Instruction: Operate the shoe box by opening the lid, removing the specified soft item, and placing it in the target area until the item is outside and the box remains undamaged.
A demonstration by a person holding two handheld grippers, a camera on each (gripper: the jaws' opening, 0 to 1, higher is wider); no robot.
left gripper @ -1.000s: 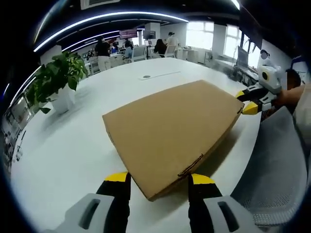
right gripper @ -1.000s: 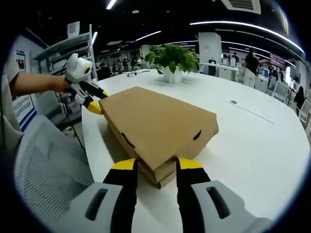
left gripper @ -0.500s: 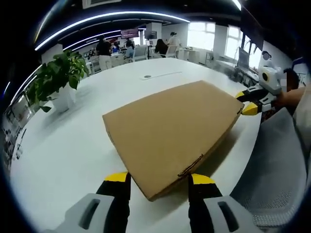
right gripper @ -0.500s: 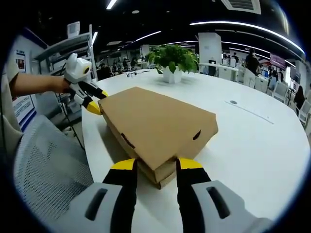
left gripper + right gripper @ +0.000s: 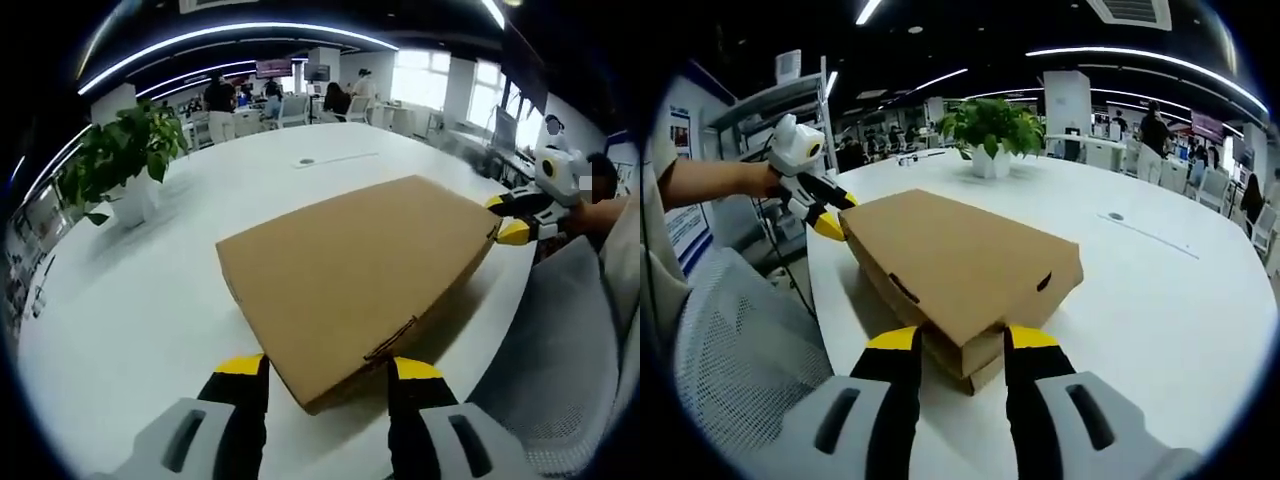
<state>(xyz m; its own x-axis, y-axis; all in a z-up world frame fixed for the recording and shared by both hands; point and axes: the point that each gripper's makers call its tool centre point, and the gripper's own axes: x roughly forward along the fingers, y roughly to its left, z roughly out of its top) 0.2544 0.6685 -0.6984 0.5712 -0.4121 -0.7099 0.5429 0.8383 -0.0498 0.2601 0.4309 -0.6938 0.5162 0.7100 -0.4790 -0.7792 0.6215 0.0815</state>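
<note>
Shoe box (image 5: 360, 270) lies flat on white table (image 5: 140, 300), lid shut, long axis running gripper to gripper. Left gripper (image 5: 325, 375) jaws apart, straddling one end corner; right gripper (image 5: 958, 345) likewise at opposite end. Both equally near.

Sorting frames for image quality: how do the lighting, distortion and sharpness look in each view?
Left gripper view: strong fisheye bending, ceiling strips glare, shoe box evenly lit and sharp, soft shadow on the table. Right gripper view: the same curvature, box crisp, distant desks soft, plant clear.
</note>
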